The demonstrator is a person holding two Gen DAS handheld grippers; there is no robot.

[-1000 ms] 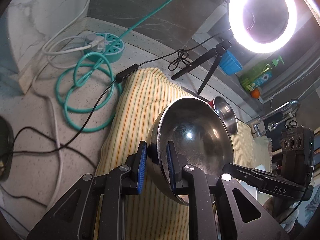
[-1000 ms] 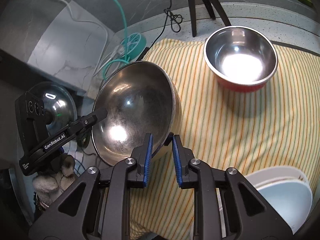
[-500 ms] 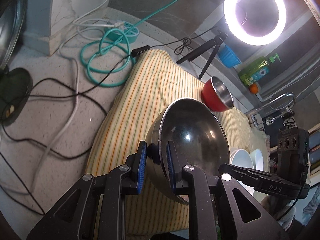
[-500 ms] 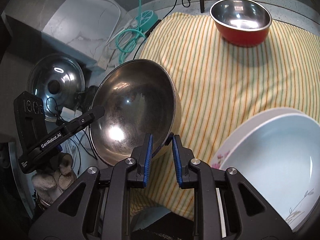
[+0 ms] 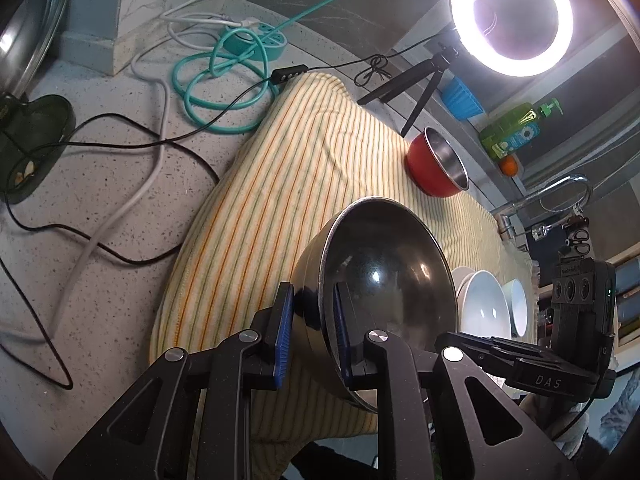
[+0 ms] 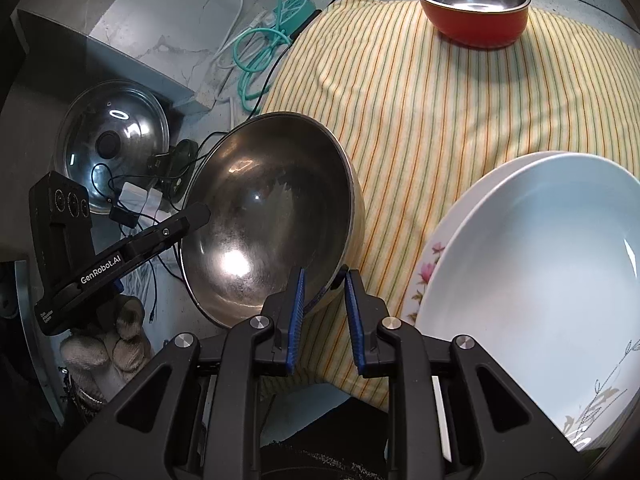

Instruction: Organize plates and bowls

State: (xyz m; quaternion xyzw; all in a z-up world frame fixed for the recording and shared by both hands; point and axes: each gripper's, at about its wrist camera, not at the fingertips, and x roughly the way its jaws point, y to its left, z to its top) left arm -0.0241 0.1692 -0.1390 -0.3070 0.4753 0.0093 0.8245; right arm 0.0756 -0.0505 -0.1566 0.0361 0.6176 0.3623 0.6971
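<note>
Step in hand: a large steel bowl is carried in the air by both grippers at once, tilted on its side above the near edge of the striped cloth that covers the surface.
Left gripper: jaws clamped on the bowl's rim, one blue pad outside the wall and one inside.
Right gripper: jaws clamped on the opposite side of the same rim, seen in the right wrist view with the rim passing between the pads.
Steel bowl: not resting on anything, its hollow turned toward the right gripper; it hangs just beside the white dishes, not yet over them.
White dishes: a wide white plate with a flower pattern lies at the near right part of the cloth; the left wrist view shows two smaller white bowls close together there, so this looks like the gathering spot.
Red bowl: stands alone near the far edge of the cloth, well apart from the rest, upright and empty.
Done so far: the white pieces appear grouped; I cannot tell whether they are properly nested.
Left to do: by my reading, set the steel bowl down with or beside the group, then fetch the red bowl.
Progress: somewhere around the middle, as a judgement.
</note>
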